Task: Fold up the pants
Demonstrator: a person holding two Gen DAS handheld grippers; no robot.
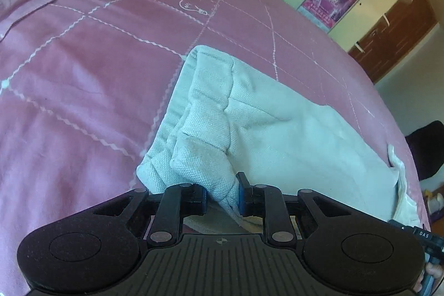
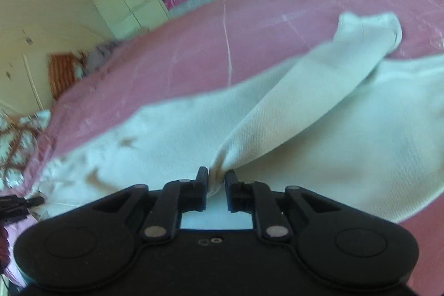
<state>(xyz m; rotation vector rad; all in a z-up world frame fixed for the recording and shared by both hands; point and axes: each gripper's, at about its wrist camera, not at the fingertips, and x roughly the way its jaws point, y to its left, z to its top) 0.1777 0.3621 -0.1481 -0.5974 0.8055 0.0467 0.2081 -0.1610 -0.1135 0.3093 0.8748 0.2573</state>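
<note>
Left gripper [image 1: 222,192]: jaws pinching a bunched corner of the pants [image 1: 291,129], cloth drawn up into a peak between the blue pads. Right gripper [image 2: 216,186]: jaws pressed onto a gathered ridge of the same white cloth, a taut fold running away from them toward the far hem.

Outward from the jaws, pants spread on the bed [image 1: 83,74], lying across the pink quilted cover and close to its near edge. In the left wrist view, thick seamed cloth heaped just ahead of the pinch, a flatter panel stretching off to the right, a loose bit of white trailing at the bed's right edge. In the right wrist view, one leg lifted off the bed by the grip, lying slantwise over the flat white panel beneath; picture blurred there, so possibly a single layer pinched, possibly two.

Beyond the bed, wardrobe doors with posters [image 1: 327,2].

Judged progress: early. Both grips taken, no neat fold laid down yet, cloth rumpled around the seams. Left to do: carrying the held edges over, laying them flat, further folding to a compact stack.
</note>
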